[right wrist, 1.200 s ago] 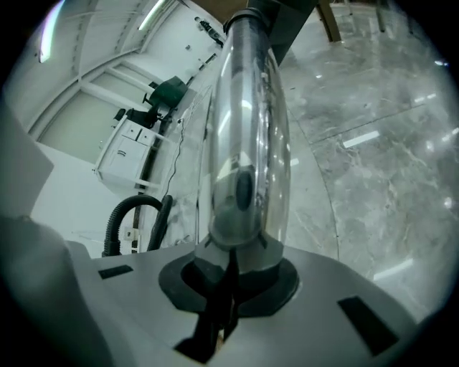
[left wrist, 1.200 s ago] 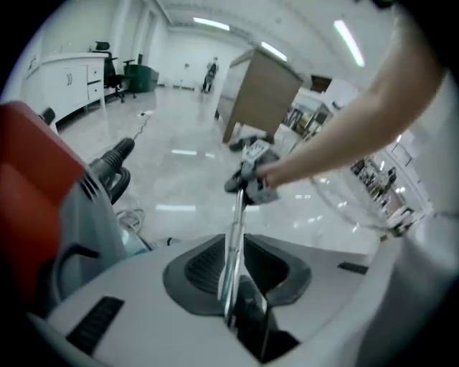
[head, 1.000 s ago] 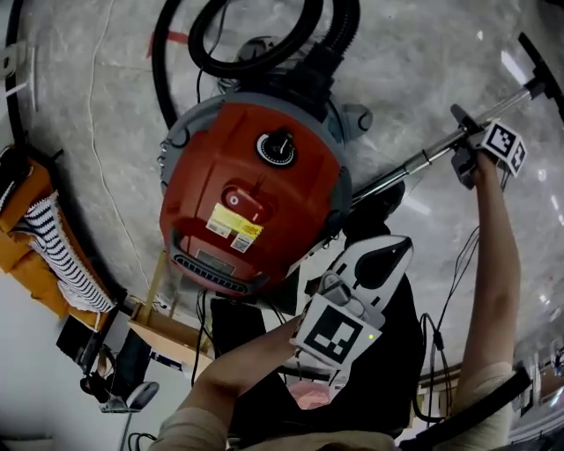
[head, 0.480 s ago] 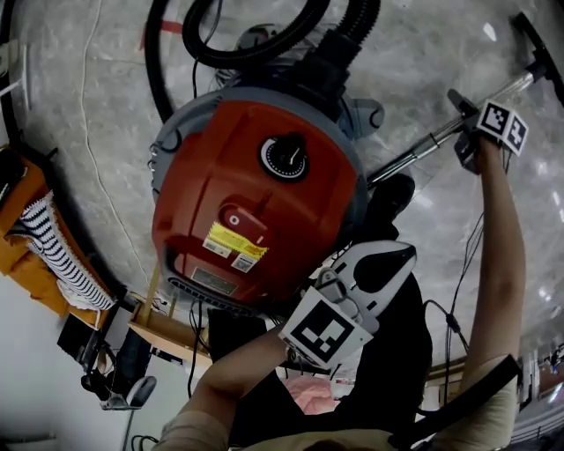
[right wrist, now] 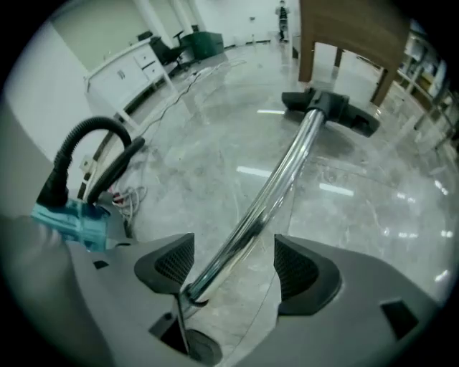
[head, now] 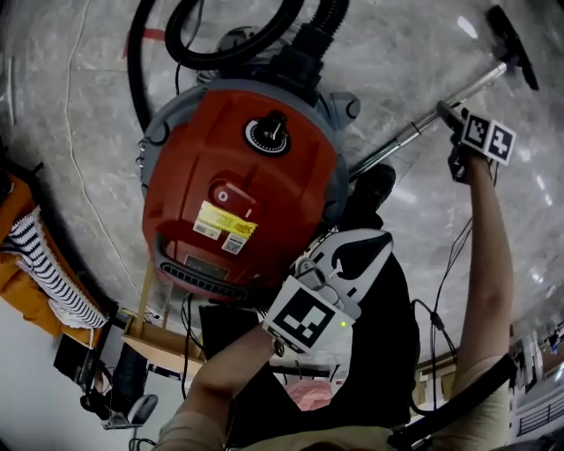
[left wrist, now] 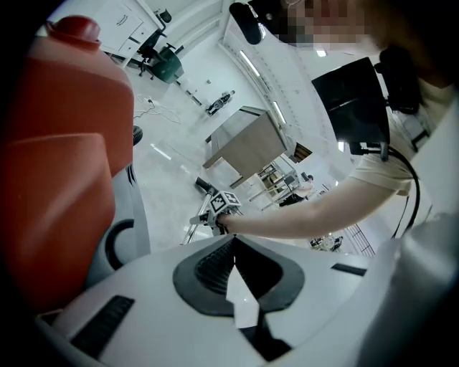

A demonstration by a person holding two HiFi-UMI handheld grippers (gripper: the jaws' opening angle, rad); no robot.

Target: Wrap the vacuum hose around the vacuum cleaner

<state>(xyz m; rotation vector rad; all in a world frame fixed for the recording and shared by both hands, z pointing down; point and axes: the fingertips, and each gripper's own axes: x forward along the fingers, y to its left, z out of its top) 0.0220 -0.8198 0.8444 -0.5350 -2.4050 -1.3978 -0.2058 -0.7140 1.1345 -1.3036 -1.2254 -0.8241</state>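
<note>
Head view: we are looking down on red vacuum cleaner standing on marble floor, black vacuum hose looping beyond its top edge. Left gripper is hovering just beside cleaner's body. Right gripper is reaching out at metal wand, with floor nozzle at far end.

Left gripper view: we are seeing jaws clenched together, nothing between them. Red body is filling left side.

Right gripper view: jaws have just been opening and are standing released. Wand is running between pads, nearer left-hand one, ungripped.
</note>
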